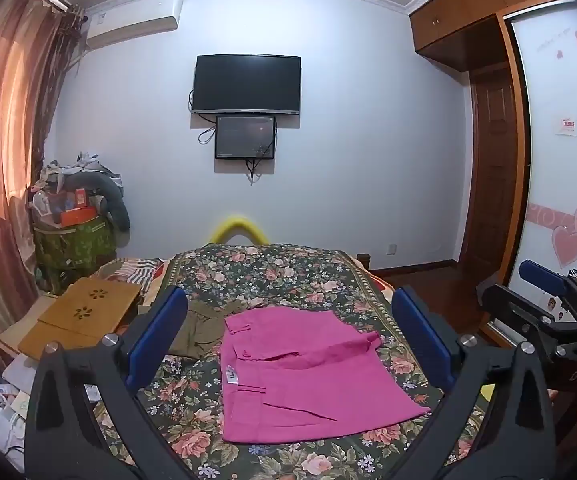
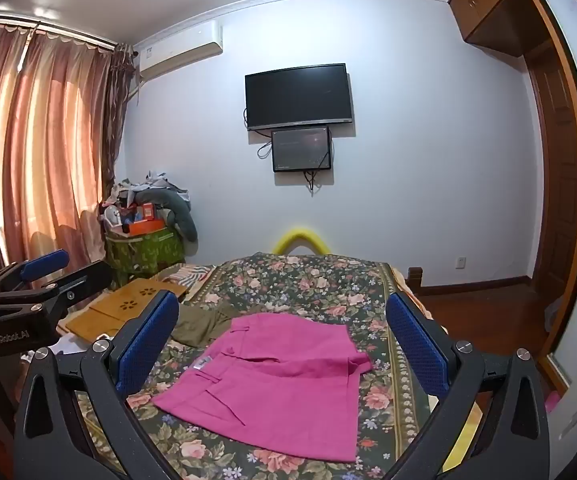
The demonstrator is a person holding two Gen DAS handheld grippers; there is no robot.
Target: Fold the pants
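Bright pink pants [image 1: 300, 376] [image 2: 284, 384] lie flat and folded on the floral bedspread [image 1: 272, 276] [image 2: 308, 280]. Their waistband, with a small white label, faces left, and a cloth corner sticks out on the right. My left gripper [image 1: 292, 336] hovers on the near side of them, jaws wide open and empty. My right gripper [image 2: 282, 340] hangs beside it, just as wide and empty. Each wrist view catches the other gripper at its edge: the right gripper [image 1: 528, 292] and the left gripper [image 2: 48, 270].
An olive garment [image 1: 200, 328] [image 2: 204, 322] lies crumpled just left of the pants, touching them. A wooden lap table [image 1: 84, 312] [image 2: 128, 304] sits at the bed's left. Behind it stands a stuffed green bag [image 1: 72, 244]. A wardrobe [image 1: 560, 120] lines the right.
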